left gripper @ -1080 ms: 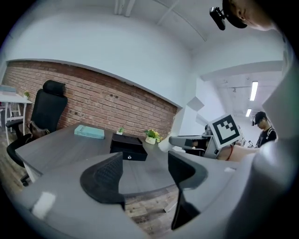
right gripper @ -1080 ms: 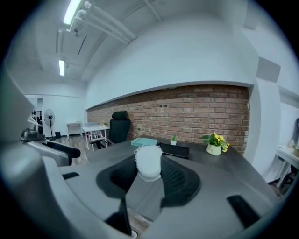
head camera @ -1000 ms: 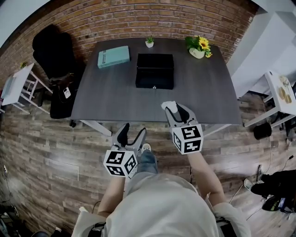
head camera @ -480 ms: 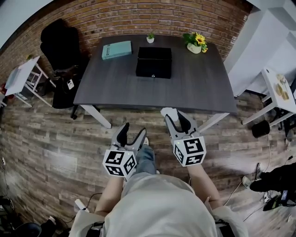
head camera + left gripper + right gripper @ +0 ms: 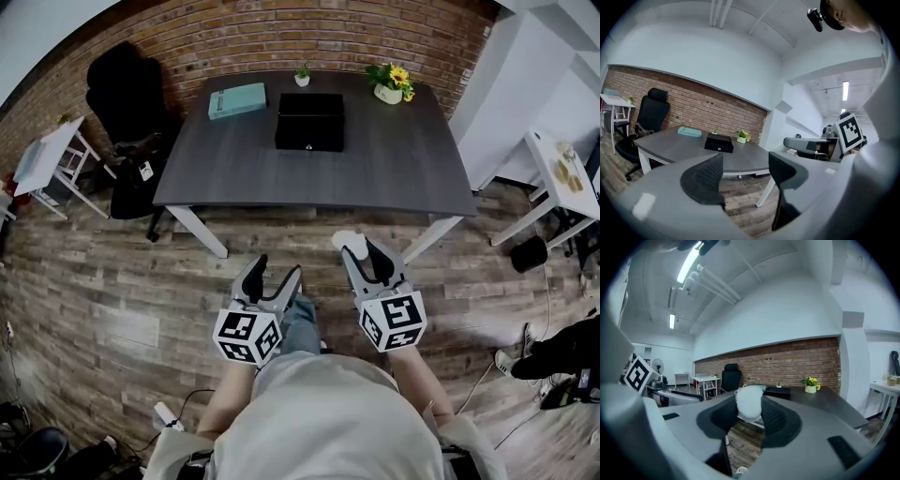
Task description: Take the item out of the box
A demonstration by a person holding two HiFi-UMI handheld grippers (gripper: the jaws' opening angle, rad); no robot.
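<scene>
1. Backed off since a second ago: the table (image 5: 412, 178) edge was under my right gripper (image 5: 364, 251) then. Both grippers now hang over the wood floor (image 5: 122, 309), well apart from the table's near edge.
2. Right gripper: jaws partly closed, pinching the white item (image 5: 749, 403) between the pads. The item is rounded and pokes out past the tips. Same grip as a second ago.
3. Left gripper (image 5: 274, 275): jaws spread, nothing between them. Only floor and a table leg (image 5: 765, 192) show through the gap.
4. Black box (image 5: 309, 122) sits at my 12 o'clock on the far half of the table, and its lid looks down. The white item is out of it and well apart, in my right jaws.
5. Around the box:
   - teal book (image 5: 236, 99) at its 10 o'clock, near it;
   - small plant pot (image 5: 302, 77) at its 12 o'clock, by the far edge;
   - yellow flowers (image 5: 392, 82) at its 2 o'clock, near the far right corner.
6. Off the table:
   - black chair (image 5: 127, 94) at my 10 o'clock, by the table's left end;
   - white side table (image 5: 42, 155) further out at 9 o'clock;
   - white shelf unit (image 5: 562, 178) at 3 o'clock.
</scene>
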